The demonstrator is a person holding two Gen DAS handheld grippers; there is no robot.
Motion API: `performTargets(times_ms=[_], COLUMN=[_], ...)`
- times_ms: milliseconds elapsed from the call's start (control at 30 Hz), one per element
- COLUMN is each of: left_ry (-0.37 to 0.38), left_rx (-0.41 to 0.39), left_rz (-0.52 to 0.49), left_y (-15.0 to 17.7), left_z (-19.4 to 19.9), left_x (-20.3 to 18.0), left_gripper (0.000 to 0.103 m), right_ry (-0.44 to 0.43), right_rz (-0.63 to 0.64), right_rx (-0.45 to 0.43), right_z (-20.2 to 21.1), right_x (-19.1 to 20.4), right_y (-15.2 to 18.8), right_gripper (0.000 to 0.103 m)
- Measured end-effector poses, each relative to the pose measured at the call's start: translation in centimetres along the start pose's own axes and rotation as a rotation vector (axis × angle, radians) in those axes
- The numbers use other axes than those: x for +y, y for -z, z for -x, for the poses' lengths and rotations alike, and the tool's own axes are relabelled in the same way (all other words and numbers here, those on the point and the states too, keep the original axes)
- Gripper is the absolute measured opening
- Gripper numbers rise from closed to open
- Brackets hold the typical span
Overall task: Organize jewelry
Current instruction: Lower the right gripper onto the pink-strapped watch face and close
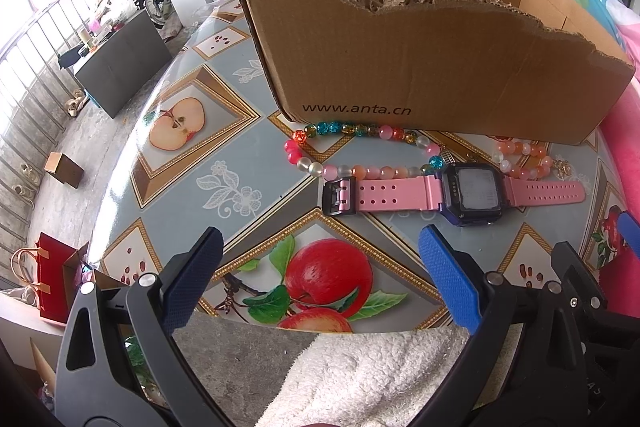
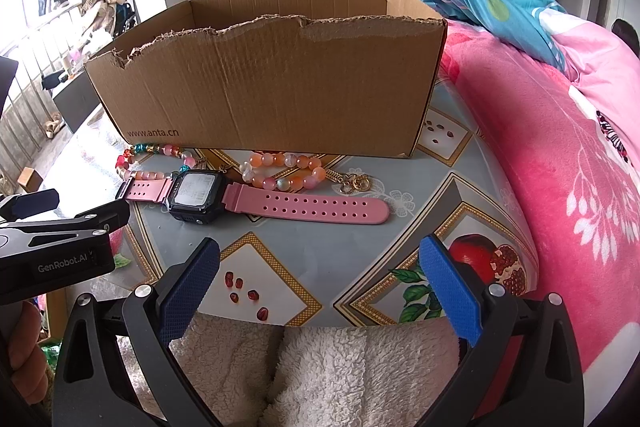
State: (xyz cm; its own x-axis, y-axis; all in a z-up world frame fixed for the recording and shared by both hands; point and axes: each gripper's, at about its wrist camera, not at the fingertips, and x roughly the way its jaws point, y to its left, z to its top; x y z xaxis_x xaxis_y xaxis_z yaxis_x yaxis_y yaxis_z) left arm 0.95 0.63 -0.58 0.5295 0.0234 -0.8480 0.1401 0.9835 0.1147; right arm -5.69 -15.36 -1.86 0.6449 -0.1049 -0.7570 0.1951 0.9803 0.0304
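Cardboard box (image 2: 272,83) at twelve o'clock; watch (image 2: 196,197), bead bracelets (image 2: 286,169) touching. We hold both grippers (image 1: 320,275) (image 2: 320,279) agape, empty; strands may snag together.

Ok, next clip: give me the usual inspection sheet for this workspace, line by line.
Surface: round table under a glossy fruit-print cover.
Job's things: pink-strap watch lying flat; multicoloured bead bracelet and orange bead bracelet behind it; gold chain beside the orange beads; torn cardboard box open at the back, its inside hidden.
Clutter: nothing seen on the table beyond these.
Grippers: left gripper and right gripper both open, empty, short of the watch.
Cables: nothing seen.
Surroundings: pink blanket to the right, railing and red bag to the left.
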Motion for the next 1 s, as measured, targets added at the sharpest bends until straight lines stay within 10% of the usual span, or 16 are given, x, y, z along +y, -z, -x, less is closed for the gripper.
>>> performTargets(times_ms=[1000], left_ry=[0.148], left_rx=[0.016], left_rz=[-0.042], left_y=[0.6], left_z=[-5.0], left_x=[4.0], left_gripper=[0.096], right_ry=[-0.169], right_rz=[0.275], right_rx=[-0.063], right_z=[-0.4], right_x=[2.0], right_y=[0.1], right_gripper=[0.091])
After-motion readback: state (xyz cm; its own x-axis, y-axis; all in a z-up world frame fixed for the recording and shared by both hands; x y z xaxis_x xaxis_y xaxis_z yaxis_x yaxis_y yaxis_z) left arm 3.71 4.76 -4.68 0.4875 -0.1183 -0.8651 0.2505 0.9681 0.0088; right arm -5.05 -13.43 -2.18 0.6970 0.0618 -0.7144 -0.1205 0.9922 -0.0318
